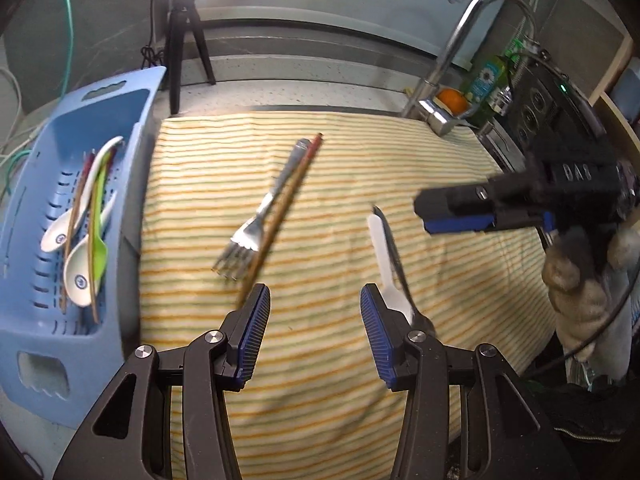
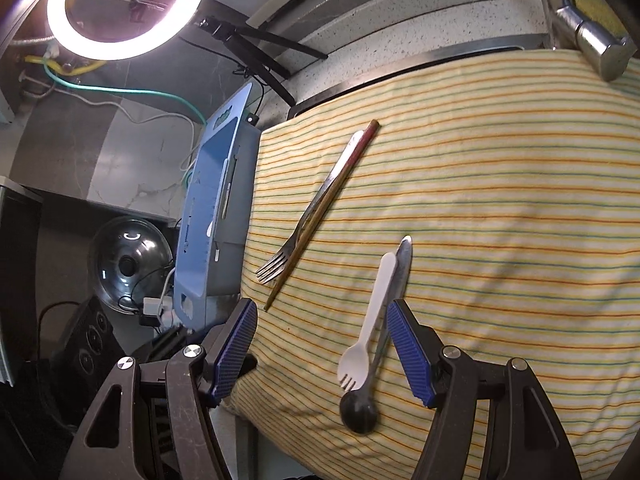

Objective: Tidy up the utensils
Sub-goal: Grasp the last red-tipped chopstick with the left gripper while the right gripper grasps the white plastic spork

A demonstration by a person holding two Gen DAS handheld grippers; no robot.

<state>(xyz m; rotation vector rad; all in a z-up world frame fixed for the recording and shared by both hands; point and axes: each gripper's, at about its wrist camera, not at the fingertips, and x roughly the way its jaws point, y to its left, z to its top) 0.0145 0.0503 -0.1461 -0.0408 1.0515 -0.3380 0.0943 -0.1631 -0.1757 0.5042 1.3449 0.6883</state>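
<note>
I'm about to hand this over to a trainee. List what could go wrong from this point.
1. The white plastic fork lies against the metal spoon; a grab by the open right gripper may catch both or flick one away.
2. The metal fork touches a chopstick; the same applies to the open left gripper.
3. The blue basket already holds crossed utensils, so additions may tangle.

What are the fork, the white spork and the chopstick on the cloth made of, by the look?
Fork: looks like polished metal, likely stainless; grey with bright glints along the handle.
White spork: probably plastic; flat matte white, no reflections.
Chopstick: looks like wood or bamboo, brown shaft with a reddish, seemingly lacquered top end; could be a coated material.
</note>
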